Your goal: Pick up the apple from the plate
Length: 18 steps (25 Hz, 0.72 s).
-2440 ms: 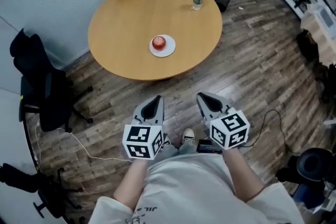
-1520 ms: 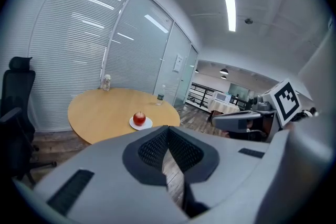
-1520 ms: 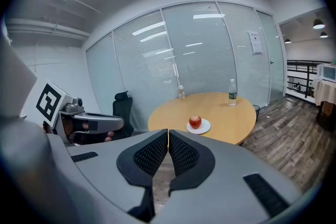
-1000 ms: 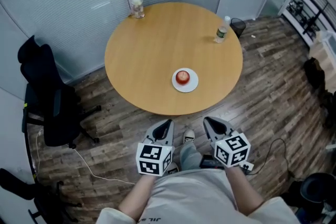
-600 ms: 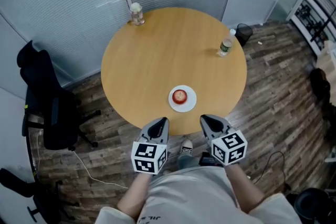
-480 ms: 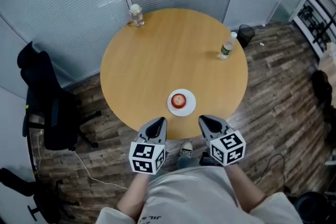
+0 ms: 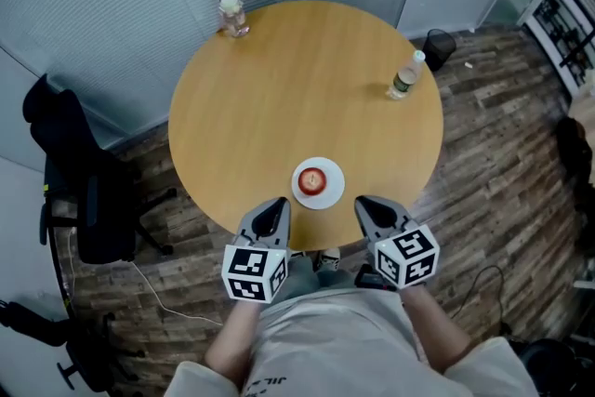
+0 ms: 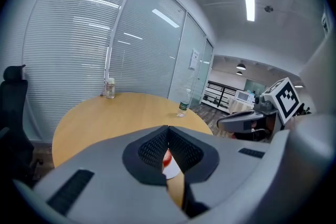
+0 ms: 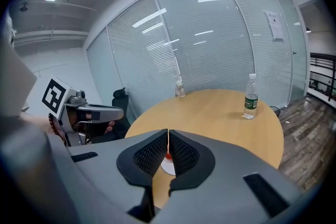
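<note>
A red apple sits on a small white plate near the front edge of the round wooden table. My left gripper hovers at the table's near edge, just left of the plate, jaws shut with nothing in them. My right gripper is at the same edge, just right of the plate, also shut and empty. In the left gripper view a sliver of the apple and plate shows behind the tips. In the right gripper view the apple and plate peek out likewise.
A plastic water bottle stands at the table's right rim and a small jar at its far left rim. A black office chair is left of the table, a dark bin behind it, and a cable lies on the floor.
The table, plate and apple have drawn closer in the head view. Both grippers moved forward from over the floor to the table's near edge, flanking the plate, jaws staying shut.
</note>
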Motion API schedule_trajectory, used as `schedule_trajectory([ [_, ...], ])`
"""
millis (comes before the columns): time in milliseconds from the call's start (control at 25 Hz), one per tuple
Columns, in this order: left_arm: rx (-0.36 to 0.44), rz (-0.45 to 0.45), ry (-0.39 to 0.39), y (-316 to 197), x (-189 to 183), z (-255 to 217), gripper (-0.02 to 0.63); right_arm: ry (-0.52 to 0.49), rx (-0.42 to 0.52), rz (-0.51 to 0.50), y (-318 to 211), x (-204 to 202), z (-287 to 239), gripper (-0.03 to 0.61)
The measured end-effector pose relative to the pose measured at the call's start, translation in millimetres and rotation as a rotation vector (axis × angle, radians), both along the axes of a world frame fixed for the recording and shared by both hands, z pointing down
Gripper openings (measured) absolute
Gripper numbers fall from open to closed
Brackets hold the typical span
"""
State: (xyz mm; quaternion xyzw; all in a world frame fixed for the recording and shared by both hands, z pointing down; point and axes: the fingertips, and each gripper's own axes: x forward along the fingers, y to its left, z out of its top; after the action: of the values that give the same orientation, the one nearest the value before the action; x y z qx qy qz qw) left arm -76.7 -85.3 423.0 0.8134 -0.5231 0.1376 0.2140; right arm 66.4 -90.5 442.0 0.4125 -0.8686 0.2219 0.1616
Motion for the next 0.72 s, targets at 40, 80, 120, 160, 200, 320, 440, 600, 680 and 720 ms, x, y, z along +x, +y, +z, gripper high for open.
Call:
schedule_trajectory([
  [40, 0.0, 0.009, -0.003, -3, -1, 1, 0.003, 0.002, -0.005, 0.007, -1, 0, 1, 0.031],
  [80, -0.001, 0.017, -0.005, -7, -1, 2, 0.003, 0.004, -0.008, 0.014, -2, -1, 2, 0.031],
  [120, -0.003, 0.026, -0.007, -10, -2, 4, 0.003, 0.006, -0.011, 0.021, -3, -2, 2, 0.031],
  [160, -0.009, 0.035, -0.008, -12, -2, 6, 0.003, 0.008, -0.013, 0.027, -4, -2, 1, 0.031],
  [200, -0.017, 0.046, -0.009, -14, -1, 8, 0.003, 0.012, -0.013, 0.033, -4, -1, 1, 0.031],
  [320, -0.035, 0.083, -0.022, -17, 5, 15, 0.003, 0.022, -0.021, 0.046, -6, 0, 5, 0.031],
  [440, -0.053, 0.115, -0.035, -16, 7, 27, 0.003, 0.021, -0.037, 0.059, -8, -3, 13, 0.031],
  [600, -0.068, 0.149, -0.043, -16, 13, 41, 0.004, 0.025, -0.05, 0.073, -11, -5, 23, 0.031],
  [680, -0.073, 0.156, -0.049, -18, 14, 49, 0.003, 0.027, -0.064, 0.081, -12, -5, 30, 0.031],
  [720, -0.074, 0.158, -0.052, -20, 15, 52, 0.004, 0.028, -0.07, 0.084, -13, -4, 33, 0.031],
])
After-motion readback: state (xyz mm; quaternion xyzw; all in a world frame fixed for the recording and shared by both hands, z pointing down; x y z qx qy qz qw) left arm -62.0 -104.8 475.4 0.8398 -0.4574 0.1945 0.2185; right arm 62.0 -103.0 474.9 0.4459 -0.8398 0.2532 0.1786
